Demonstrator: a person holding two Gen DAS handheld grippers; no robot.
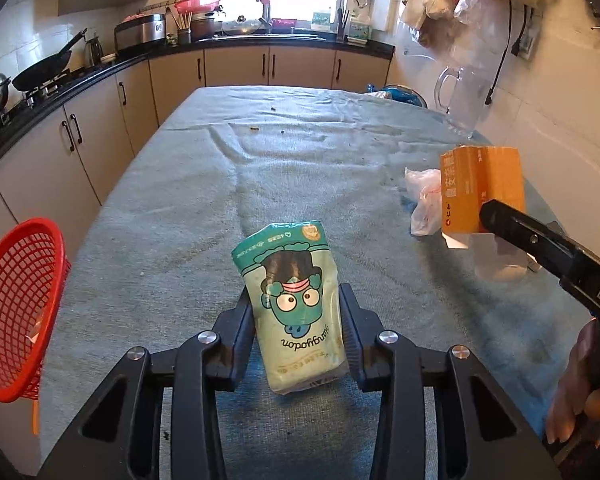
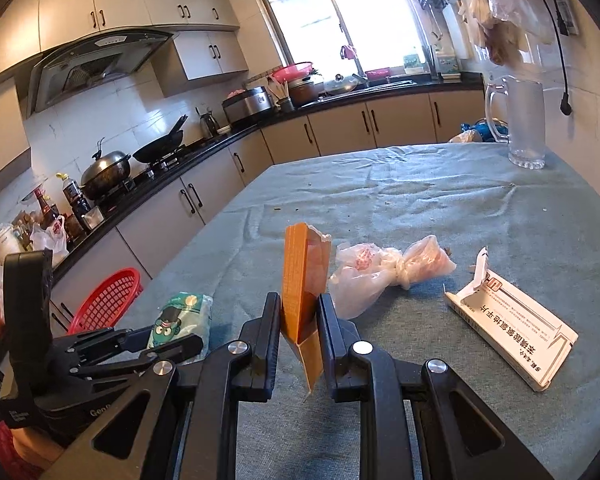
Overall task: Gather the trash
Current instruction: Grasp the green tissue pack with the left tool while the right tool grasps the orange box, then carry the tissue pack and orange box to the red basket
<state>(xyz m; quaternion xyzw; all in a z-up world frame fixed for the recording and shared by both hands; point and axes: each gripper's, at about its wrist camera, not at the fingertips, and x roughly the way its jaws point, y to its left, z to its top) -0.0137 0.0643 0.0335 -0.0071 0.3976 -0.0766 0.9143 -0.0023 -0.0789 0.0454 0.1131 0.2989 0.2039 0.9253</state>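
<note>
- Lowest in the left wrist view, the left gripper [image 1: 298,334] is clamped on a green tissue pack [image 1: 294,304] printed with a cartoon face; both pads press its sides and the pack appears to be raised off the cloth, tilted a little to the left.
- At the bottom centre of the right wrist view, the right gripper [image 2: 299,330] is closed on a flattened orange carton [image 2: 304,280], which stands upright between the pads with its torn end poking out below them.
- So the step in hand looks like carrying: two pieces of trash are picked up, neither yet dropped anywhere.
- At the left edge of the left wrist view, a red mesh basket [image 1: 18,312] sits at the edge of the table [image 1: 180,208], tipped so its mouth faces the table. It is the likeliest bin, though that is a judgement.
- The next move calls for swinging the tissue pack leftward over the basket rim before the pads part; the carton has farther to go and must cross without bumping the left tool.
- Further in, right of centre in the right wrist view, a knotted plastic bag [image 2: 384,272] and a white medicine box [image 2: 512,336] lie on the cloth, still to collect.
- Farthest, upper right, a glass mug [image 2: 522,120] stands near the table's back edge, probably not trash.
</note>
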